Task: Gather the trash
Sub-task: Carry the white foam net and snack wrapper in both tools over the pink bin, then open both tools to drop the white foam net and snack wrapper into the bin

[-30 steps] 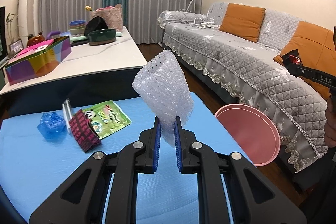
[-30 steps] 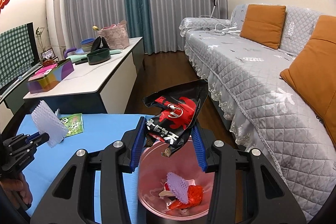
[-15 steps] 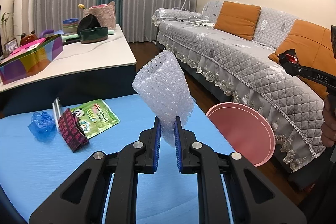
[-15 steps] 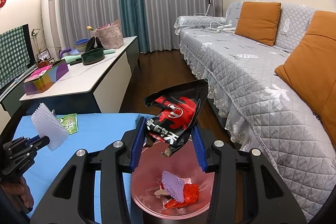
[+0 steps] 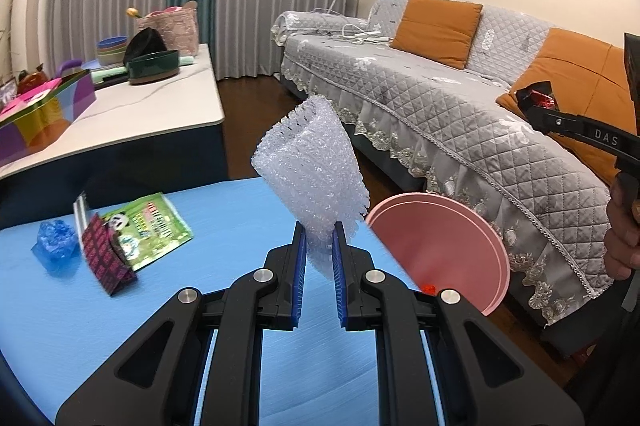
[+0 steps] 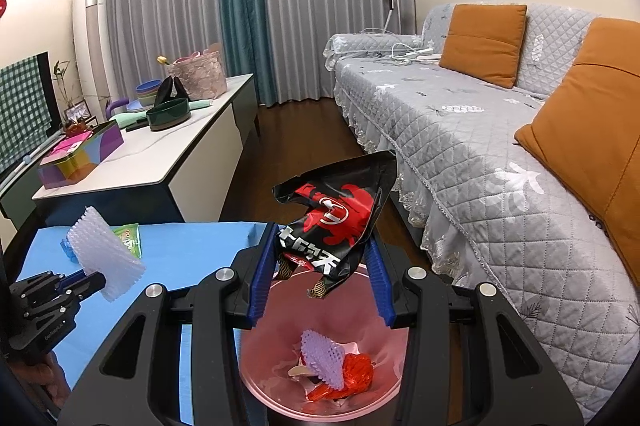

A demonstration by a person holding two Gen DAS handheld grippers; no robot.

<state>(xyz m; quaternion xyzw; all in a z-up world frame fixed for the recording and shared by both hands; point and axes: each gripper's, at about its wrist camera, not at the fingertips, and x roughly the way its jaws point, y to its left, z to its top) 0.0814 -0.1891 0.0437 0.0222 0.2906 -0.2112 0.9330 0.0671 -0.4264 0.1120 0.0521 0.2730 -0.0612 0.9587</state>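
My left gripper (image 5: 319, 246) is shut on a white foam net sleeve (image 5: 312, 178), held upright over the right part of the blue table (image 5: 200, 326). Just to its right stands the pink bin (image 5: 432, 238). In the right wrist view my right gripper (image 6: 320, 266) is shut on a crumpled black and red snack bag (image 6: 336, 222), hanging directly above the pink bin (image 6: 276, 322). Inside the bin lie a purple foam net (image 6: 322, 358) and a red wrapper (image 6: 356, 370). The left gripper (image 6: 96, 278) with its foam net (image 6: 104, 254) shows at the left.
On the blue table lie a green snack packet (image 5: 152, 230), a dark red patterned packet (image 5: 106, 258) and a crumpled blue plastic piece (image 5: 56, 244). A grey quilted sofa (image 5: 460, 114) runs along the right. A white-topped cabinet (image 5: 140, 114) with boxes and bowls stands behind the table.
My left gripper has carried the foam net to the right, toward the pink bin, which now looks nearer. The right gripper stays over the bin with the snack bag.
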